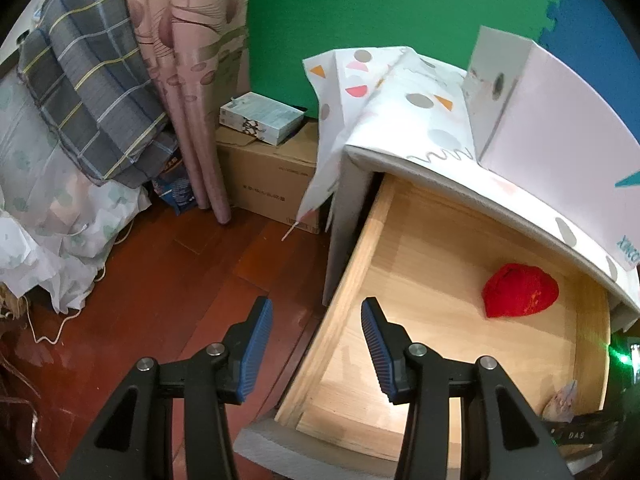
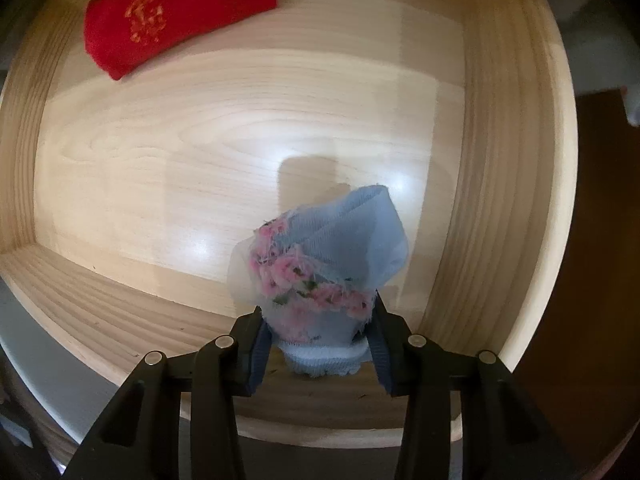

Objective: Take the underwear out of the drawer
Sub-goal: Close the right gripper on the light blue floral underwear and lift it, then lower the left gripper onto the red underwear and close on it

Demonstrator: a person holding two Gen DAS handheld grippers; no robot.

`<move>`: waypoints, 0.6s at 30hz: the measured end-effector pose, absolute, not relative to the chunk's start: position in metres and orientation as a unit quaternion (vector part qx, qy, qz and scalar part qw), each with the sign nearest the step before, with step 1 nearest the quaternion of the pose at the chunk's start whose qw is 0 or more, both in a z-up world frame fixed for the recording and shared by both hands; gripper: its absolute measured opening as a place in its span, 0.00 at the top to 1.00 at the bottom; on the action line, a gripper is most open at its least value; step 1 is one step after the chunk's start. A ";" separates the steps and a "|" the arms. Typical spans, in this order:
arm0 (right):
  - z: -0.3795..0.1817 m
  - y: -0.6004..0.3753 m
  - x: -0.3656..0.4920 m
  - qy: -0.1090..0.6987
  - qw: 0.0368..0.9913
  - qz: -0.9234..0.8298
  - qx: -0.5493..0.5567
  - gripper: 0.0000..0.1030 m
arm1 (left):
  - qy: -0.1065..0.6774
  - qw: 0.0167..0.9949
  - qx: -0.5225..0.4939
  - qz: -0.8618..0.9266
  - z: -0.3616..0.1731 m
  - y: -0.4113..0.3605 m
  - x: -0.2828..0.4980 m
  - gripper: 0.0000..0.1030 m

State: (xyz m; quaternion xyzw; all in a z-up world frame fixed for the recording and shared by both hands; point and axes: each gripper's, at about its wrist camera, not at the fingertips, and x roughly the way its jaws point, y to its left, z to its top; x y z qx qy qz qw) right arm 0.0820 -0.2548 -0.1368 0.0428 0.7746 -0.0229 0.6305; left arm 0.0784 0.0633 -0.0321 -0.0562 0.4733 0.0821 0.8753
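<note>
The wooden drawer (image 1: 348, 280) is pulled open from a white cabinet. My right gripper (image 2: 318, 326) is shut on a light blue pair of underwear with pink flowers (image 2: 320, 256) and holds it over the drawer's front right corner; a bit of it shows in the left wrist view (image 1: 562, 400). A folded red cloth with gold print (image 2: 176, 16) lies at the back of the drawer, also seen in the left wrist view (image 1: 520, 290). My left gripper (image 1: 316, 312) is open and empty above the drawer's left wall.
The cabinet top carries a patterned cloth (image 1: 400, 92) and a white box (image 1: 532, 120). To its left stand a cardboard box (image 1: 268, 176), a pink curtain (image 1: 188, 80) and bedding (image 1: 80, 100) on a red-brown wooden floor (image 1: 160, 280).
</note>
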 end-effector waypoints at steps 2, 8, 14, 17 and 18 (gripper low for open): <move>-0.136 -0.261 0.081 0.774 0.630 -0.028 0.059 0.62 | 0.474 0.876 -0.041 0.081 -0.032 0.059 0.078 0.54; -0.137 -0.283 0.075 0.773 0.626 -0.048 0.093 0.62 | 0.495 0.868 -0.007 0.025 -0.037 0.045 0.083 0.54; -0.134 -0.303 0.067 0.776 0.620 -0.052 0.101 0.63 | 0.506 0.858 0.066 -0.059 -0.036 0.025 0.094 0.54; -0.139 -0.304 0.064 0.773 0.624 -0.054 0.104 0.63 | 0.469 0.867 0.138 -0.100 -0.028 0.012 0.095 0.54; -0.138 -0.304 0.060 0.770 0.627 -0.056 0.103 0.63 | 0.458 0.868 0.158 -0.109 -0.026 0.008 0.096 0.54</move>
